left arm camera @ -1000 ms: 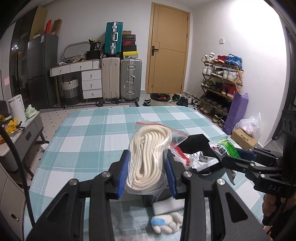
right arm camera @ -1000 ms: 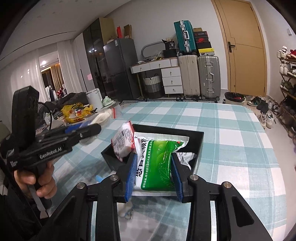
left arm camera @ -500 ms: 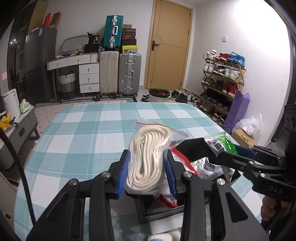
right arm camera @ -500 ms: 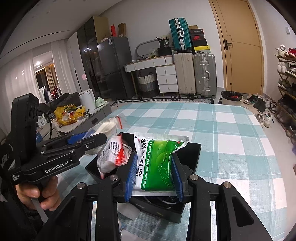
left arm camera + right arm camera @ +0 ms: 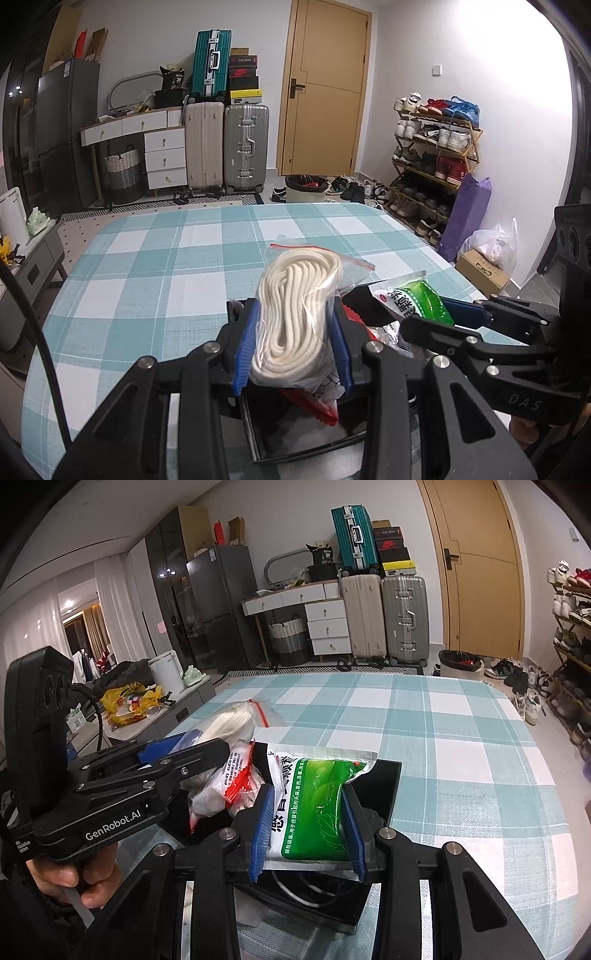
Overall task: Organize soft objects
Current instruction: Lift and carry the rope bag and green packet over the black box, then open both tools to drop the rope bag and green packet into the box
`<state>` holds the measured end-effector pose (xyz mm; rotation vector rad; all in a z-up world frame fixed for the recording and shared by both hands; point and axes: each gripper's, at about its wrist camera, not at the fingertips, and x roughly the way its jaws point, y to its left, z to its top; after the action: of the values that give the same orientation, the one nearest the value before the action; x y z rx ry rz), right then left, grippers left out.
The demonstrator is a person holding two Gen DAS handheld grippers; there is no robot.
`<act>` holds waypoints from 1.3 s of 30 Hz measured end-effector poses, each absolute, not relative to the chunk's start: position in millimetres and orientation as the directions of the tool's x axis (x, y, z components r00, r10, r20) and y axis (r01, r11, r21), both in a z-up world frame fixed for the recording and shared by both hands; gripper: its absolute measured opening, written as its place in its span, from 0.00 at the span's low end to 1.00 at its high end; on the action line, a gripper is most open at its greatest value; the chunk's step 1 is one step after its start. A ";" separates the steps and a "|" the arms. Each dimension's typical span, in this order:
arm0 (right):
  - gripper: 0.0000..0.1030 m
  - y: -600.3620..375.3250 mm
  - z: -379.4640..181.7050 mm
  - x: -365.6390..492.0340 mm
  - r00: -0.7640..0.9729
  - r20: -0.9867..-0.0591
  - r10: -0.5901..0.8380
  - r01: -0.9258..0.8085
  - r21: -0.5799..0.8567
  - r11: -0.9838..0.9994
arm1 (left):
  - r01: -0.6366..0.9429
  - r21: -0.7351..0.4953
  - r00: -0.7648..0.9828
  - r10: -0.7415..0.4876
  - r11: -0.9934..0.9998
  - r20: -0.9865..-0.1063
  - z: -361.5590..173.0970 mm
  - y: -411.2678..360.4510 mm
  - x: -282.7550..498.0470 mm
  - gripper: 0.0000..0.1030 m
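- Black bin (image 5: 384, 775) on checked tablecloth (image 5: 147, 266), red-white packet (image 5: 236, 775) inside.
- L gripper (image 5: 293, 347) clamped on bagged white rope (image 5: 295, 314), above bin.
- R gripper (image 5: 306, 830) clamped on green pouch (image 5: 317, 805), above bin.

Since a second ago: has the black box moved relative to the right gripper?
Yes. In the right wrist view the black box now sits nearer the bottom edge, under the green packet clamped in the right gripper.

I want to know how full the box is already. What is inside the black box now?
Inside the black box a red-and-white packet stands at its left side. The green packet and the right gripper cover most of the floor.
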<state>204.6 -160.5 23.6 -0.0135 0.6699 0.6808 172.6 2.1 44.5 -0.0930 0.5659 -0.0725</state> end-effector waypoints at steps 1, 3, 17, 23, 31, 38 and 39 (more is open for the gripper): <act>0.35 -160.3 22.8 206.0 0.577 -0.580 0.575 -0.583 0.201 0.788 | 0.043 -0.107 0.841 -0.094 0.993 -0.532 44.3 2.2 173.4 0.34; 0.35 -160.1 21.8 208.0 0.581 -0.582 0.569 -0.577 0.199 0.792 | 0.044 -0.106 0.840 -0.094 0.993 -0.534 44.3 2.6 174.2 0.34; 0.62 -182.8 33.1 194.9 0.643 -0.546 0.538 -0.547 0.164 0.821 | 0.117 -0.097 0.847 -0.150 0.988 -0.510 62.3 -11.4 168.7 0.38; 0.68 -197.0 33.6 190.4 0.661 -0.549 0.512 -0.518 0.161 0.840 | 0.123 -0.055 0.827 -0.133 0.991 -0.546 57.6 -21.7 171.7 0.65; 0.96 -207.2 34.6 173.0 0.642 -0.532 0.553 -0.537 0.202 0.819 | 0.092 -0.045 0.840 -0.101 0.995 -0.533 63.5 -11.0 149.0 1.00; 0.99 -203.0 32.9 152.5 0.643 -0.548 0.535 -0.531 0.184 0.827 | 0.041 -0.016 0.845 -0.043 0.999 -0.533 61.3 2.3 119.0 1.00; 0.99 -202.8 32.1 149.5 0.642 -0.551 0.532 -0.530 0.183 0.828 | 0.036 -0.015 0.844 -0.038 0.999 -0.534 60.4 3.7 115.8 1.00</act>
<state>149.5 -202.8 32.1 0.0044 0.6298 0.6051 115.8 3.7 60.4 -0.0047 0.5642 -0.0392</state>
